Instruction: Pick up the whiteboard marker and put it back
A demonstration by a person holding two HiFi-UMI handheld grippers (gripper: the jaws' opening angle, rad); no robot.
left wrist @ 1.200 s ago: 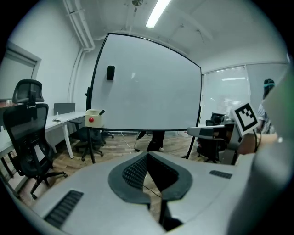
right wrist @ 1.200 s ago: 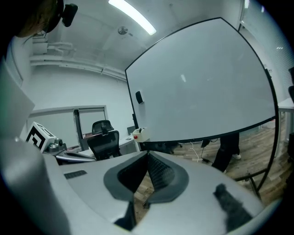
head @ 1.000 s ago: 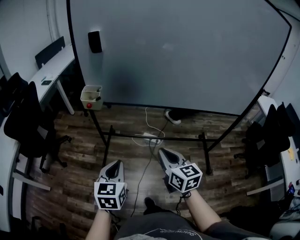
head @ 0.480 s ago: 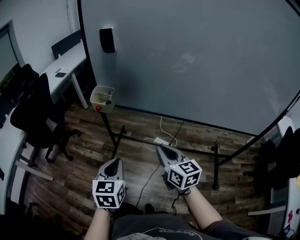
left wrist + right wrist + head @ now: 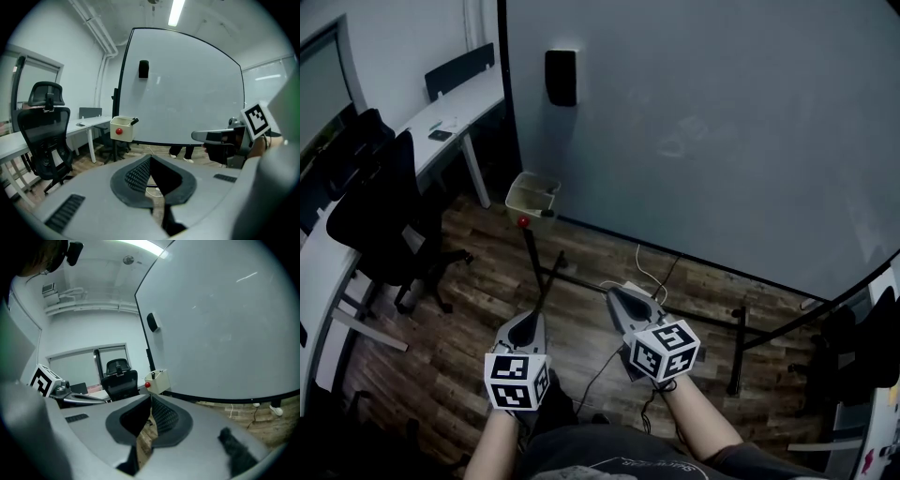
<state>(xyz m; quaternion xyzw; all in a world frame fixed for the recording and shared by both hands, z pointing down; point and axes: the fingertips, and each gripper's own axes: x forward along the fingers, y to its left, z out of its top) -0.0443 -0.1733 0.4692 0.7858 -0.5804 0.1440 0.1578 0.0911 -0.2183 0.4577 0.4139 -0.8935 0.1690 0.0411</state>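
A cream holder box [image 5: 532, 194] hangs at the whiteboard's [image 5: 712, 122] lower left corner, with a red knob [image 5: 523, 221] on its front. A black marker [image 5: 546, 213] pokes out of the box; it also shows in the left gripper view as the marker [image 5: 134, 121] and in the right gripper view as the marker [image 5: 151, 375]. My left gripper [image 5: 524, 322] and right gripper [image 5: 613, 293] hang low over the wooden floor, well short of the box. Both are shut and empty. The left gripper [image 5: 150, 160] points toward the box [image 5: 122, 129].
A black eraser [image 5: 561, 77] sticks high on the board. The board's black stand legs [image 5: 739, 352] and a white cable with a power strip [image 5: 639, 286] lie on the floor ahead. Black office chairs [image 5: 380, 211] and a white desk [image 5: 450, 117] stand at the left.
The view has swung left and nearer: the board, eraser and box have slid right and grown. Both grippers have travelled along with it, staying shut.
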